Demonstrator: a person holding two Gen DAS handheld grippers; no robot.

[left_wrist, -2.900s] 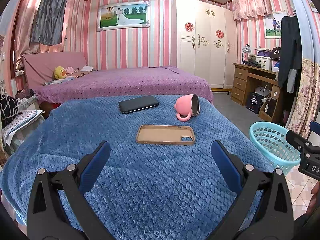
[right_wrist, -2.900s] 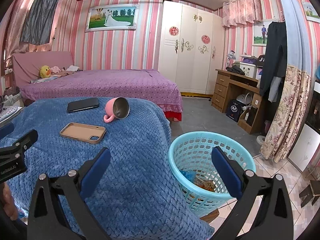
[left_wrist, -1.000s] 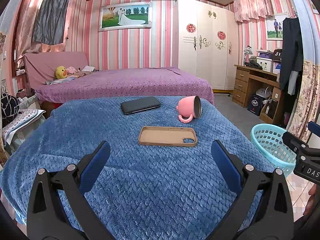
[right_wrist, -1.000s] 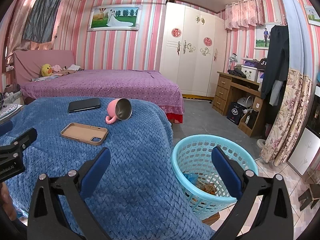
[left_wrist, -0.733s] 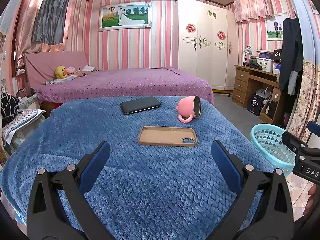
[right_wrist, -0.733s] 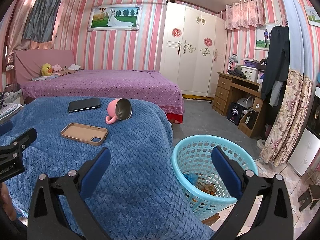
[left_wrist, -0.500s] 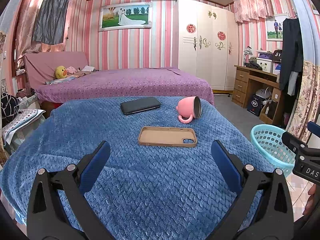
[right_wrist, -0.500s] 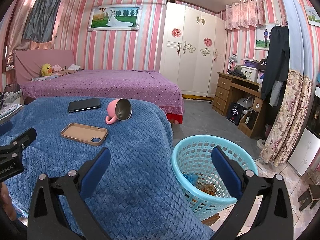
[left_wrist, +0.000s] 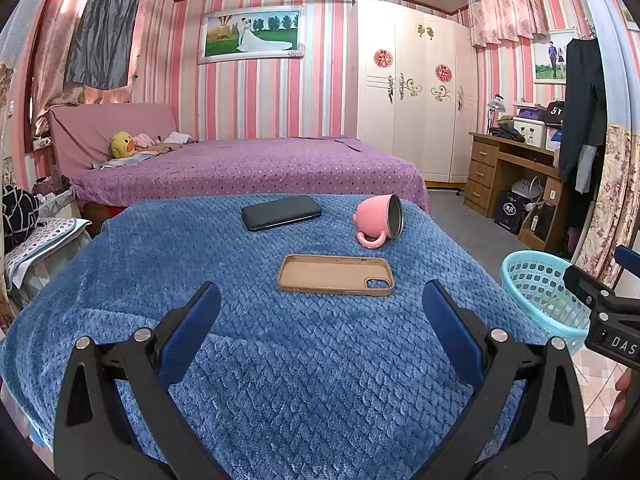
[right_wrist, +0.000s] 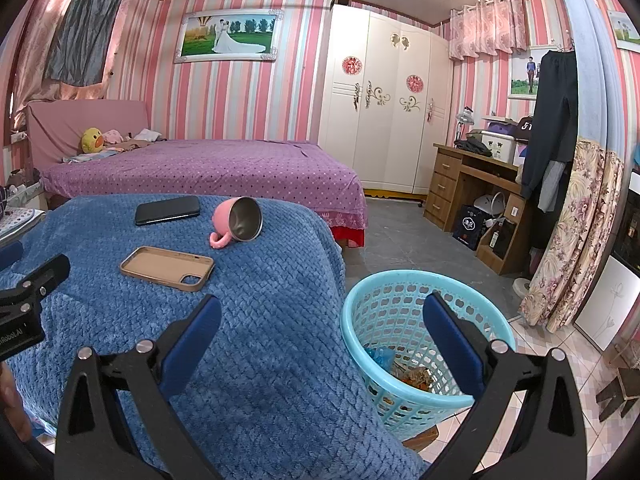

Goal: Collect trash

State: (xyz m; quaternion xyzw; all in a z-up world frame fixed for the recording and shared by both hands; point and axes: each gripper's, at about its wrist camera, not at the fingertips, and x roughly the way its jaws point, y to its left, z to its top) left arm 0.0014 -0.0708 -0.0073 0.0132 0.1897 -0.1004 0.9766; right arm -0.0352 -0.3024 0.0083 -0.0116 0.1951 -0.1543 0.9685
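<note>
Both the left claw [left_wrist: 321, 306] and right claw [right_wrist: 322, 316] hang wide apart and empty. Scraps already lie in the round turquoise plastic basket [right_wrist: 384, 300] beside the blue quilted bench [left_wrist: 256, 344]; collection seems finished unless more trash is located

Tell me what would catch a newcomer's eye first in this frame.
Probably the blue blanket filling the foreground, with a pink mug tipped on its side, a tan phone case lying open side up in front of it, and a black phone to the mug's left. To the right, on the floor, stands a turquoise basket with some trash inside. Both grippers' jaws are open and empty.
</note>
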